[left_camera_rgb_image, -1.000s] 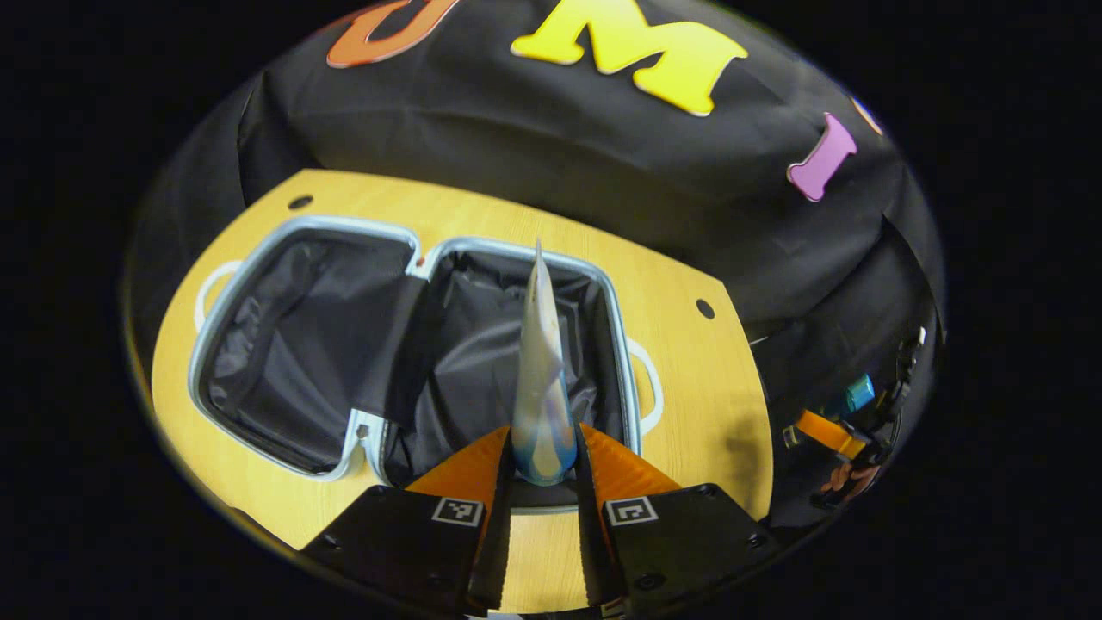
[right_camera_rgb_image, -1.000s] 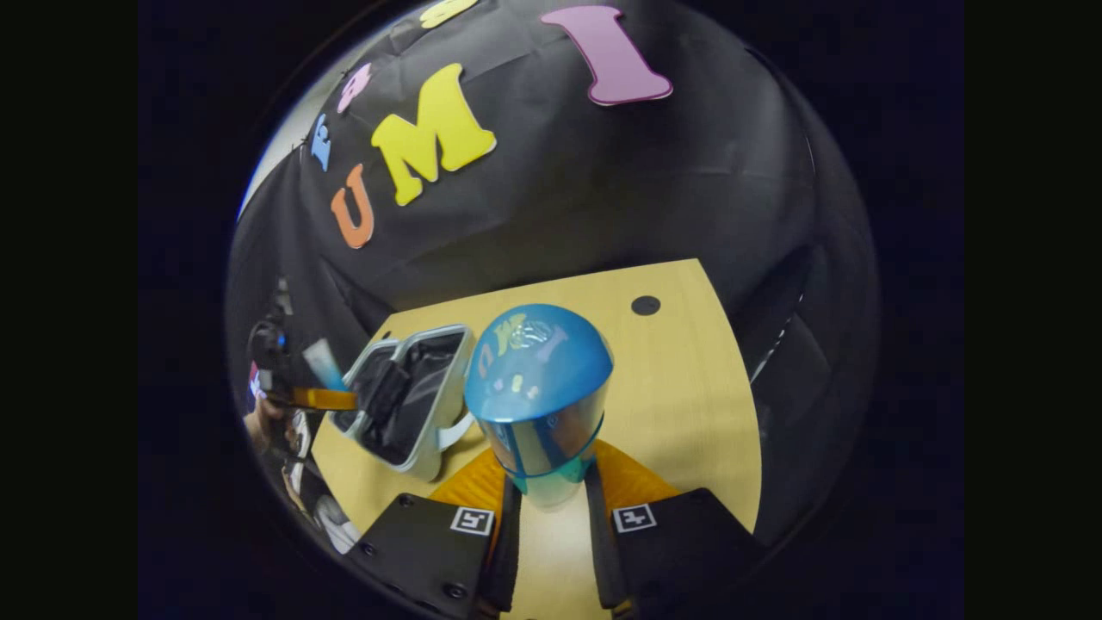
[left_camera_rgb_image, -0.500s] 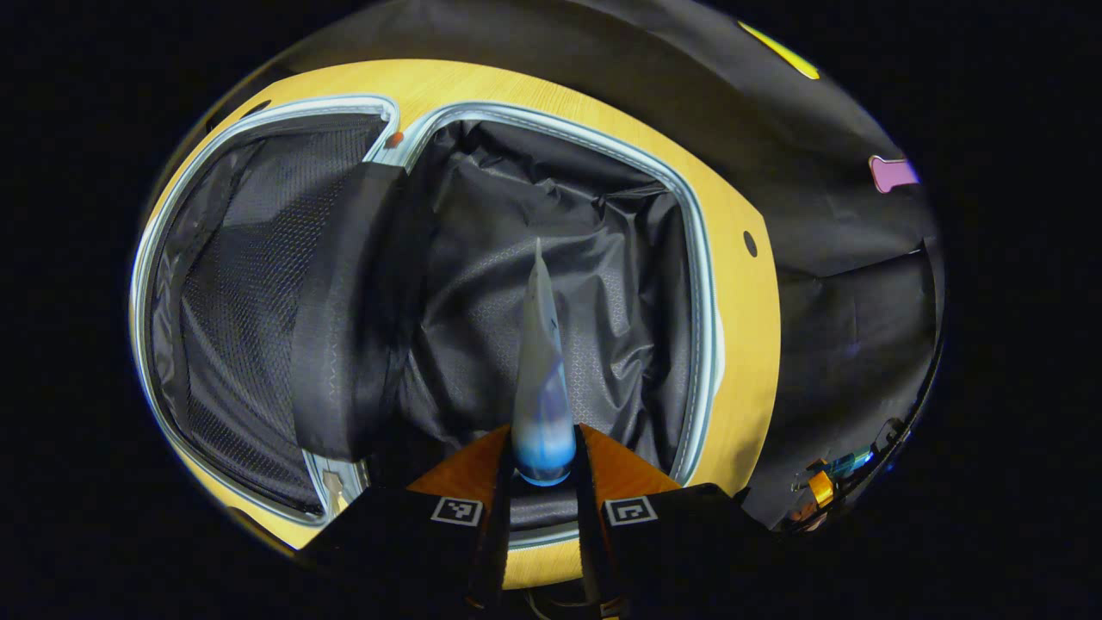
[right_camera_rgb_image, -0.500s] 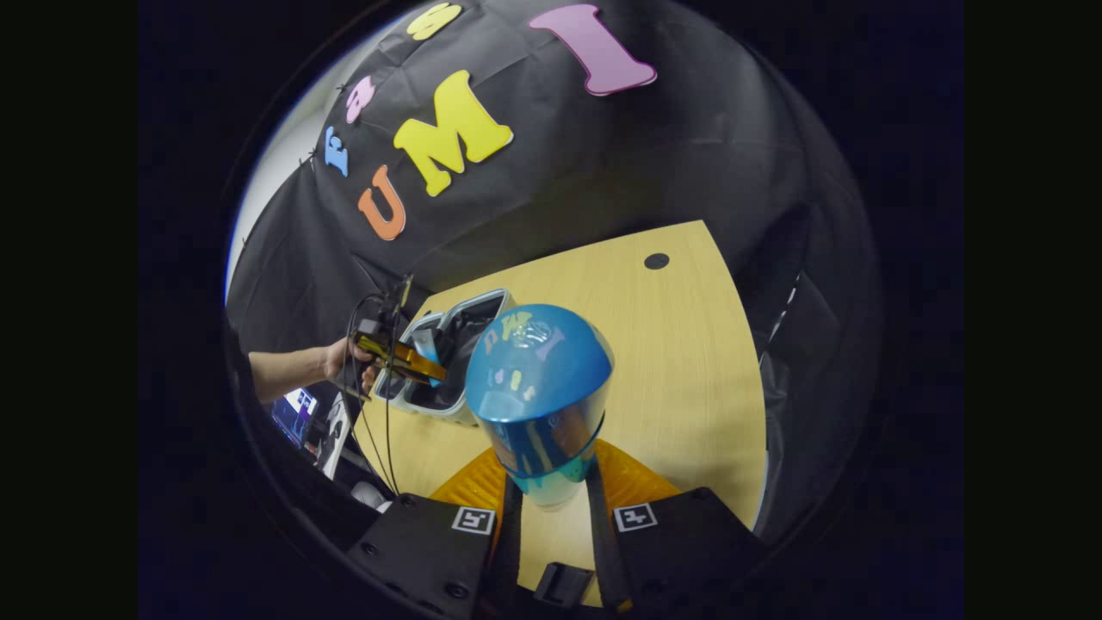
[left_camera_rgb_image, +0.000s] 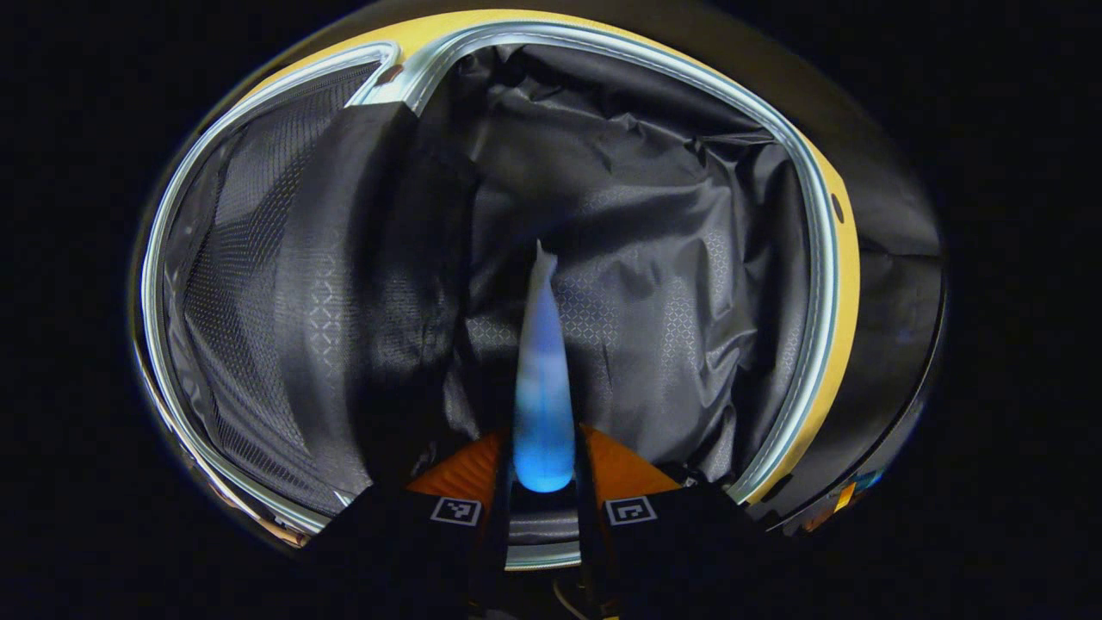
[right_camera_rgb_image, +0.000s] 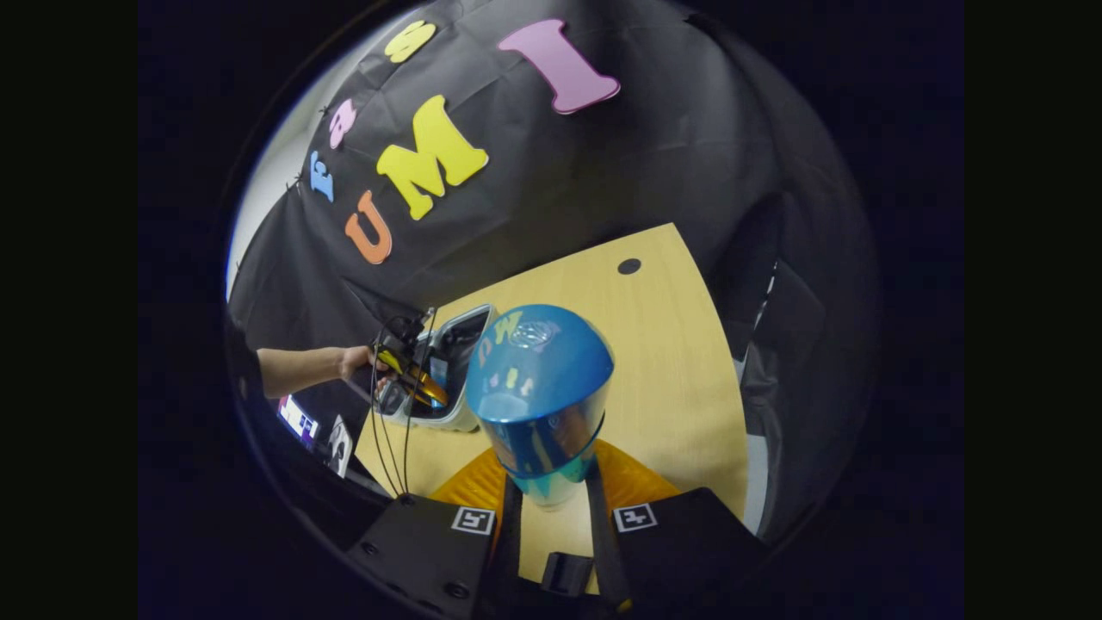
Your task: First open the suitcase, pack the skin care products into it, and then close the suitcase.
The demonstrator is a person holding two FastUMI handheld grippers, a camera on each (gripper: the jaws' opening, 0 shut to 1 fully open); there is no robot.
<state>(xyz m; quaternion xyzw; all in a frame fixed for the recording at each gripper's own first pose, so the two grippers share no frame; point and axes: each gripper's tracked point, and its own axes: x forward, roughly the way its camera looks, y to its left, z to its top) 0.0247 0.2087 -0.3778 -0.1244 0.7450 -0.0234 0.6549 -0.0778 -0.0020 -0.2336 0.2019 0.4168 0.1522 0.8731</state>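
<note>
Suitcase [left_camera_rgb_image: 654, 284] open; left gripper [left_camera_rgb_image: 541, 482] clenches tube [left_camera_rgb_image: 541, 379] over it, right gripper [right_camera_rgb_image: 551, 504] grips bottle [right_camera_rgb_image: 538, 387] (six o'clock); packing, closing remain.

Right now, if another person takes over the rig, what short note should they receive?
Left gripper: shut on the tube, low over the right half of the open suitcase.
Right gripper: shut on the blue-capped bottle, above the table, apart from the suitcase.
Done: suitcase opened.
Left: release the tube inside, pack the bottle, close the suitcase.
</note>
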